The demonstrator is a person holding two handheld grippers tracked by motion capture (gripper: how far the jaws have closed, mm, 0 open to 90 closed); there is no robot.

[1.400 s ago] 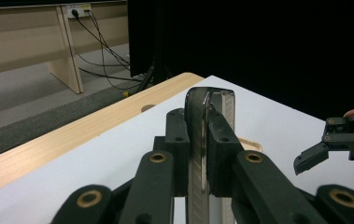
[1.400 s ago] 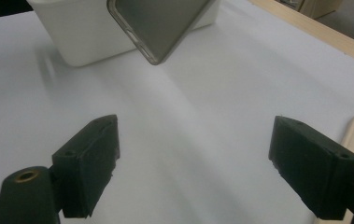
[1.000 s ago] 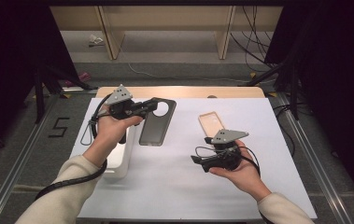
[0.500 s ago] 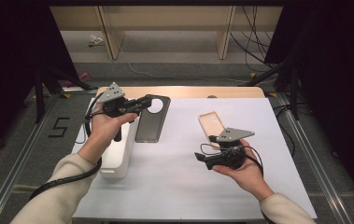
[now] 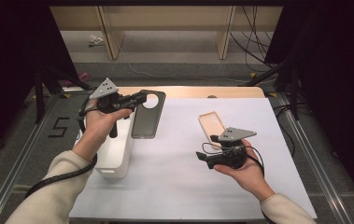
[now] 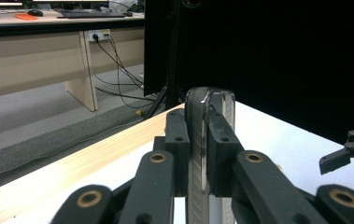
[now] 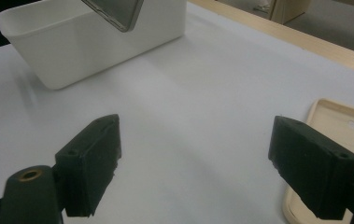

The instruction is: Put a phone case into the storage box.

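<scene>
A dark phone (image 5: 149, 116) with a round camera ring hangs flat above the white mat, gripped near its top end by my left gripper (image 5: 139, 98), which is shut on it. In the left gripper view the phone (image 6: 197, 186) stands edge-on, with the pads (image 6: 177, 140) pressed on both faces. My right gripper (image 5: 201, 157) rests low over the mat with its jaws wide apart and nothing between them (image 7: 195, 158). Just beyond it lies a beige phone case (image 5: 212, 125), inner side up, also beside the right jaw (image 7: 333, 126).
A white rectangular bin (image 5: 116, 156) stands on the mat's left side, partly under my left hand; its wall (image 7: 72, 37) faces the right gripper. The table's wooden far edge (image 5: 188, 91) runs along the back. Metal rails flank the table on the floor.
My left gripper has drifted slightly left with the phone still held. The right hand has stayed put.
</scene>
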